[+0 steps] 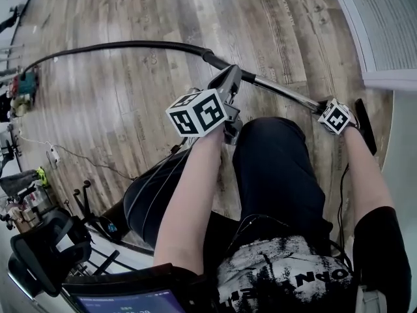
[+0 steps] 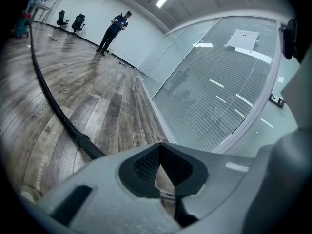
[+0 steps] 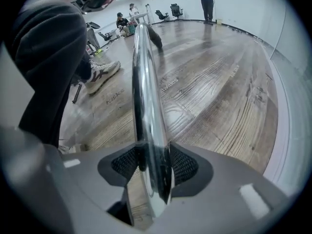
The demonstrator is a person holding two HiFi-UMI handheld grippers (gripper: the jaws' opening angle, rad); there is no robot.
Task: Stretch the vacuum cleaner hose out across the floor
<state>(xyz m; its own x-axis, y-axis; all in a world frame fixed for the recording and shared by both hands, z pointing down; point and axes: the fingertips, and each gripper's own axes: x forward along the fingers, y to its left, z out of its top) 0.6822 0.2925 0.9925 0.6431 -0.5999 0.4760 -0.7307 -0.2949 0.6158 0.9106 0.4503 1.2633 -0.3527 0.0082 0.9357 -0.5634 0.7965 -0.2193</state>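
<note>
My left gripper (image 2: 160, 191) was clenched, jaws together with nothing between them. In the head view it pointed out over the wooden floor (image 1: 130, 109), just beside the spot where the hose (image 1: 117, 45) ended in a black cuff (image 1: 212, 57). In the left gripper view, the hose passed to the left of the closed jaws and under the gripper's body, so it was not in my grip.

My right gripper (image 3: 151, 165) pointed steeply down at the far right. Its jaws were spread wide around the shiny metal tube (image 3: 146, 91), with a pad close on either side. I could not see them pressing on it, so I counted it as released.

The hose lay on the floor in a long, shallow arc. It ran from the far left, near some clutter by the wall, across to the cuff ahead of my knees. From there the tube ran on to the right gripper. A glass wall (image 2: 219, 96) with blinds stood to the right, and a person (image 2: 114, 30) stood far off across the room.
</note>
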